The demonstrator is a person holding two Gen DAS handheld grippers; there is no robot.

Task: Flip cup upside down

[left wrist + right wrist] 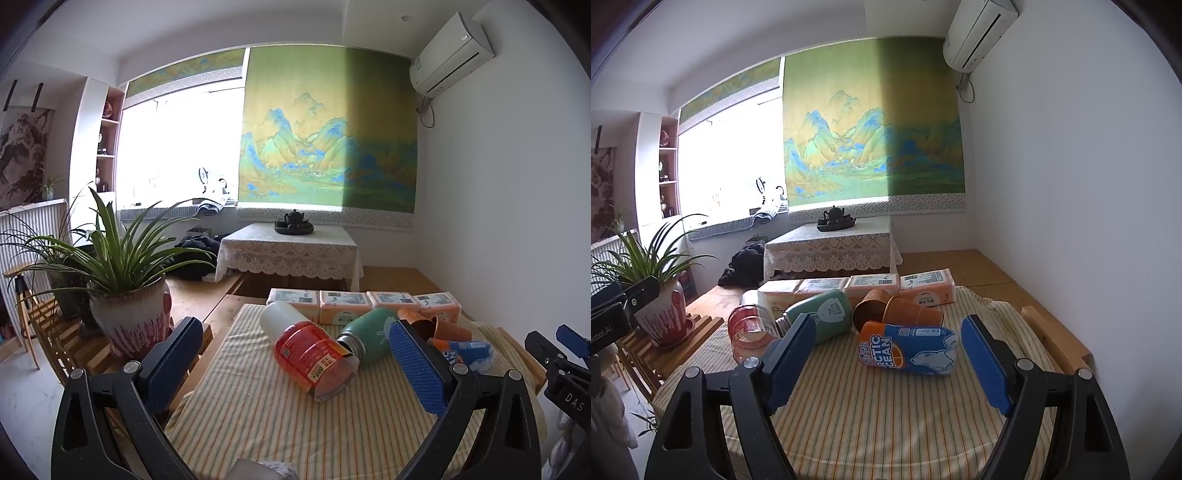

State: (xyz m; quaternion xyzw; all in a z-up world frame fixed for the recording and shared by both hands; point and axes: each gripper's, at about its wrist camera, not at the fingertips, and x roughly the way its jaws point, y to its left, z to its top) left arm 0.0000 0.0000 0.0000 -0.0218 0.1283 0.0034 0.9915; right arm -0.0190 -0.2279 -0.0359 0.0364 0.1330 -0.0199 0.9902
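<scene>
Several cups lie on their sides on a striped tablecloth (258, 417). A clear cup with a red label (314, 356) lies nearest my left gripper (295, 363), which is open and empty, its fingers on either side of it but short of it. A green cup (369, 332), orange paper cups (432, 326) and a blue-orange "Arctic Ocean" cup (465, 352) lie behind. In the right wrist view my right gripper (890, 365) is open and empty, just in front of the Arctic Ocean cup (912, 349). The green cup (823, 315), orange cups (897, 312) and red-label cup (750, 332) lie beyond.
Orange tissue packs (362, 304) line the table's far edge, also in the right wrist view (871, 286). A potted plant (129, 317) stands on a wooden rack left of the table. A white wall is close on the right. A lace-covered low table (291, 251) stands beyond.
</scene>
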